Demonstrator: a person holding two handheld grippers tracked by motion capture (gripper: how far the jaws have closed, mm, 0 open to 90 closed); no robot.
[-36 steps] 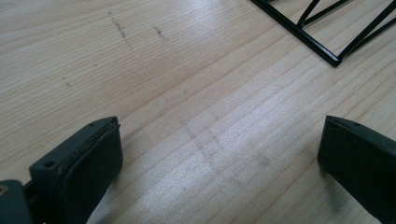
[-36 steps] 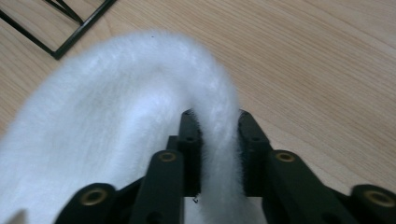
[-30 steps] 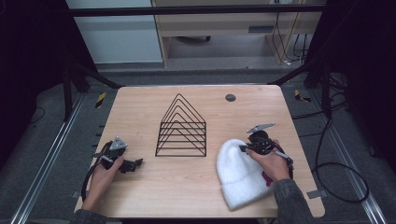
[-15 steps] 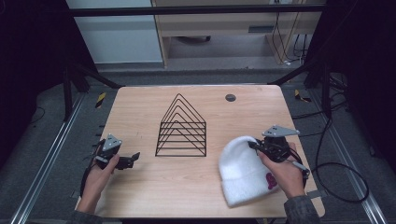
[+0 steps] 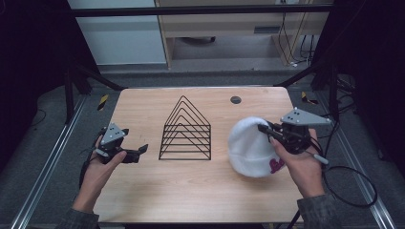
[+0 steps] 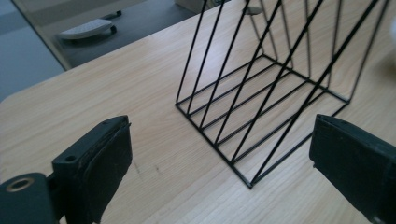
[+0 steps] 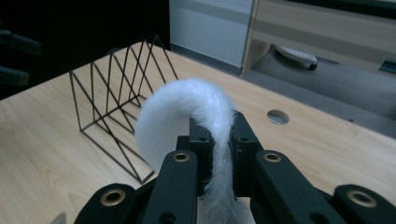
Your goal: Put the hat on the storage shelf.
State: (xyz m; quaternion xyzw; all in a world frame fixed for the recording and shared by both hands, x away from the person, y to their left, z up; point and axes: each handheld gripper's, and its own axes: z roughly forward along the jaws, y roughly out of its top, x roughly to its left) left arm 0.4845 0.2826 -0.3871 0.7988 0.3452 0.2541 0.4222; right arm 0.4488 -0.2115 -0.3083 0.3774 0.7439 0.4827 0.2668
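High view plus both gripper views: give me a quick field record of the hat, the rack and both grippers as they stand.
hat: white fuzzy hat, edge pinched, hanging beside the rack
right gripper: shut on hat
left gripper: open, nothing between the jaws, pointing at the rack
rack: black wire rack, upright mid-table, nothing in it
table: wooden table

Wire rack (image 5: 185, 130) mid-table, bare wood (image 5: 157, 186) in front

Lab test rig: bare wooden table (image 5: 143, 200) inside black metal framing (image 5: 200, 9), aluminium rails (image 5: 38, 186) left of the left gripper (image 5: 138, 151), loose cables (image 5: 356, 191) behind the right gripper (image 5: 261, 128).
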